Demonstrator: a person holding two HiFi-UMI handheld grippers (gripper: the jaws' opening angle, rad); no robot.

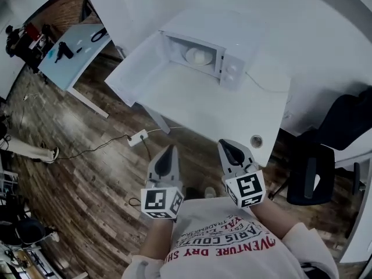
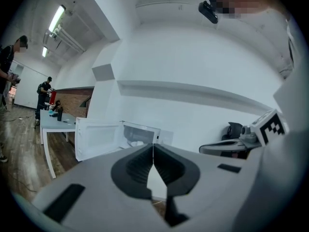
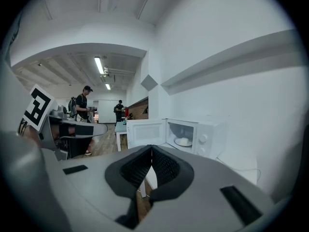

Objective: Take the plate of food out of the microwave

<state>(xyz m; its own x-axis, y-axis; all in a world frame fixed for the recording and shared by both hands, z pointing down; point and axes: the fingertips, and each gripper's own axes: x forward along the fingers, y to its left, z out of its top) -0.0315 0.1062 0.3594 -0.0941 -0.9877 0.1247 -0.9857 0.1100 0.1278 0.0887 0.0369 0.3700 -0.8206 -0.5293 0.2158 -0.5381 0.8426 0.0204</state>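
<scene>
A white microwave oven [image 1: 204, 27] stands at the far end of a white rectangular table [image 1: 192, 106], at 12 o'clock from the person wearing the head camera. Its white door [image 1: 135, 70] is swung fully open toward 9 o'clock. Inside the lit cavity sits a pale round plate [image 1: 199, 57] carrying a small mound of light-coloured food [image 1: 201, 55]. The right gripper view shows the same plate [image 3: 183, 141] on the oven floor, just left of the control dials.

Both tools are held low in front of the person's printed white shirt [image 1: 224, 246], off the near edge of the table and well apart from the oven. The left gripper [image 1: 169, 150] points toward 12 o'clock with its jaws pressed together at the tips and nothing between them, as its own view confirms [image 2: 153, 147]. The right gripper [image 1: 224, 146], just beside it at 3 o'clock, likewise has its jaws closed on nothing [image 3: 151, 148].

A black office chair [image 1: 317, 173] stands at 3 o'clock of the table. A white power strip [image 1: 138, 137] lies on the dark wooden plank floor [image 1: 87, 173] at 9 o'clock of the grippers. A light-blue table [image 1: 72, 48] sits at 10 o'clock, with people [image 3: 85, 100] standing in the open room beyond.
</scene>
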